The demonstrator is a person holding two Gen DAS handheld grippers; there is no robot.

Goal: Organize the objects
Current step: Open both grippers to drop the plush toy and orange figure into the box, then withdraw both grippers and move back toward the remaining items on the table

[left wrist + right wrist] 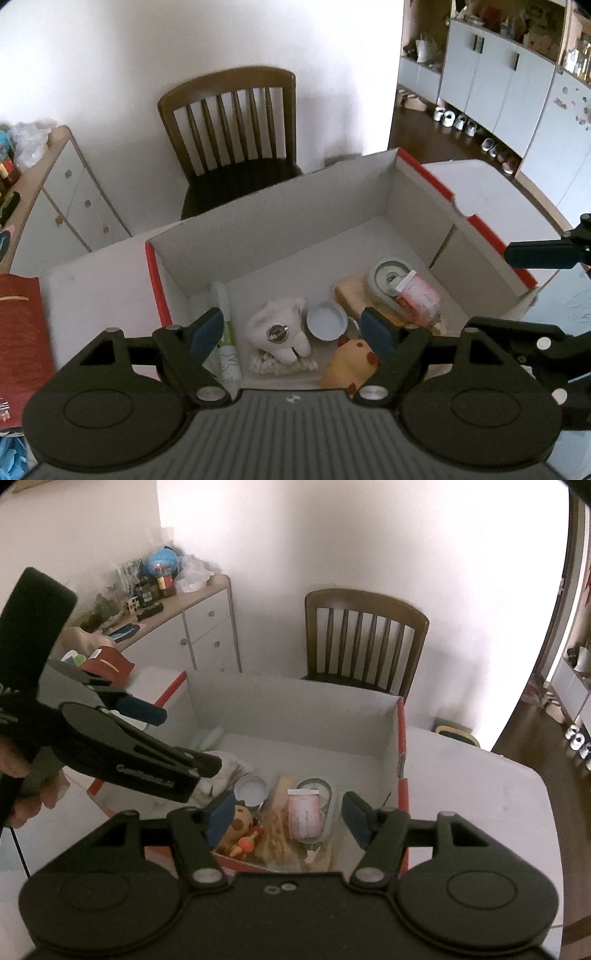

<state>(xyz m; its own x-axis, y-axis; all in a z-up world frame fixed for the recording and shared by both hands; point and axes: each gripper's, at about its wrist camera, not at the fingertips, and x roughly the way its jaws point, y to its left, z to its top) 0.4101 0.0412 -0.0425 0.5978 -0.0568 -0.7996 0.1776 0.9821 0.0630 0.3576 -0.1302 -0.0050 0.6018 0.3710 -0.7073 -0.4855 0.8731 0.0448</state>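
Observation:
A white cardboard box (424, 173) with red edges stands open on the white table (465, 797). It holds a white plush toy (275, 314), a round white lid (327, 320), an orange spotted toy (351, 363), a green-and-white tube (231, 354), and a wooden board (349, 291) bearing a round container (386, 277) and a pink-labelled bottle (417, 295). My left gripper (291, 330) hovers open above the plush and lid, touching nothing. My right gripper (289, 812) hangs open over the pink bottle (304, 814), pads apart from it. The left gripper (177, 738) also shows over the box's left side.
A brown wooden chair (236, 147) stands behind the table. A white drawer cabinet (207, 627) with clutter on top lines the wall to the left. A red item (18, 332) lies left of the box. A hand (22, 771) grips the left tool.

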